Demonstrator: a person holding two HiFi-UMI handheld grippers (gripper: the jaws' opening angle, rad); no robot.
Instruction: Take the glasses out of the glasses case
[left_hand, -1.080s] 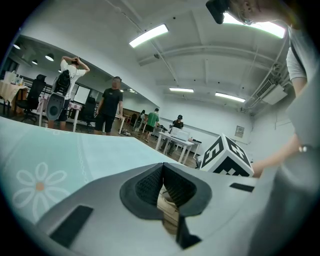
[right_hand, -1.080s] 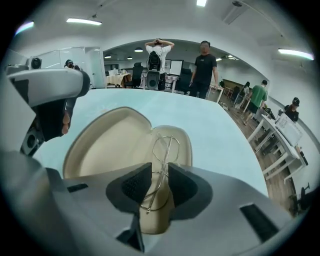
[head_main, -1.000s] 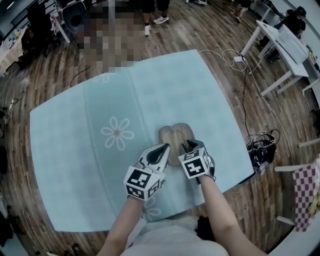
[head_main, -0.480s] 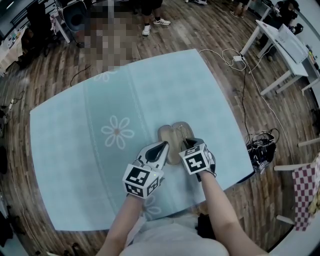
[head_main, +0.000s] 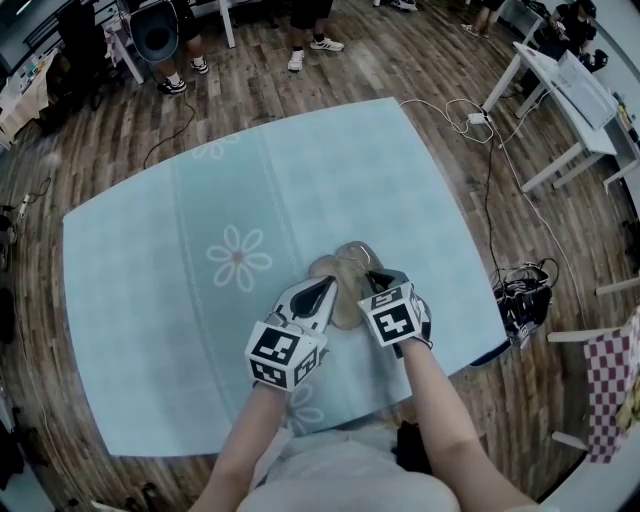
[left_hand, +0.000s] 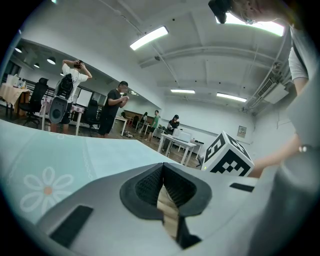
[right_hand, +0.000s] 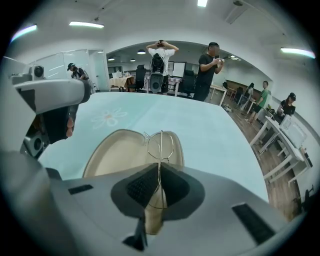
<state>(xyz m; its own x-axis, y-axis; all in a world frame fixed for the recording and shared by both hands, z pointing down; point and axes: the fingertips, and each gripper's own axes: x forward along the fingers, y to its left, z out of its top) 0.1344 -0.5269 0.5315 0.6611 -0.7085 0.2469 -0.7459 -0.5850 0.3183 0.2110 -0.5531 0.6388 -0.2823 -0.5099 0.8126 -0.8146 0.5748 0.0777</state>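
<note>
A beige glasses case (head_main: 343, 266) lies open on the light blue tablecloth (head_main: 200, 180), its pale lining (right_hand: 117, 152) facing up. My left gripper (head_main: 324, 291) is shut on the case's near edge, and beige material (left_hand: 168, 214) shows between its pads (left_hand: 150, 186). Thin wire-framed glasses (right_hand: 160, 145) stand up out of the case. My right gripper (right_hand: 159, 186) is closing on them, with the wire frame caught between its pads. In the head view the right gripper (head_main: 371, 284) sits at the case's right side, close beside the left one.
The cloth has white daisy prints (head_main: 238, 257) and ends at a table edge (head_main: 480, 350) just right of my right arm. White desks (head_main: 560, 90), cables (head_main: 470, 115) and several standing people (right_hand: 210, 70) are on the wooden floor beyond.
The case's outline in the head view has shifted slightly up and left. Both grippers stay at the case, almost unmoved.
</note>
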